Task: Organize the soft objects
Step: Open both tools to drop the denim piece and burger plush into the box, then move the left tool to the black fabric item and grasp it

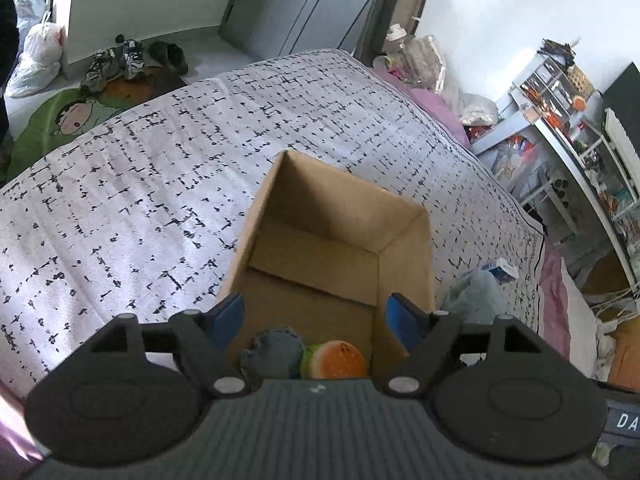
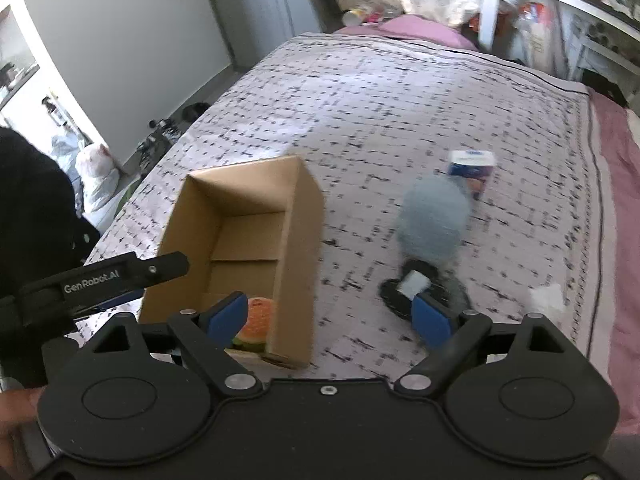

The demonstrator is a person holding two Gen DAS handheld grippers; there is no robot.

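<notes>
Left side first: shoes (image 1: 124,60) and white bags (image 1: 36,56) on the floor beyond the bed (image 1: 160,180), no part of the job. On the patterned bedcover, an open cardboard box (image 1: 404,248). Left hand-held gripper (image 1: 316,320) poised over the box's near end, blue pads spread wide, nothing between them. Directly below, inside the box: a grey plush (image 1: 276,350) and, touching it, a burger toy (image 1: 338,360). Judged as already put away, both of them.

Right of the box, seen through the right wrist camera: a blue-grey plush (image 2: 434,220) lying on the bedcover, well clear of the box wall, blurred. Just below it a dark round item with a white patch (image 2: 416,286), too smeared to name. Behind the plush, a small blue-and-white carton (image 2: 472,166), touching or nearly so. Further right, a white scrap (image 2: 548,298) near the cover's edge.

Right hand-held gripper (image 2: 328,316) also spread wide and empty, straddling the box's right wall, burger side on the left pad, the dark item by the right pad.

Progress, as a judgement: two soft things boxed, at least the blue-grey plush left outside, perhaps the dark item too. Carton likely not soft, so doubtful whether it belongs. Roughly midway.
</notes>
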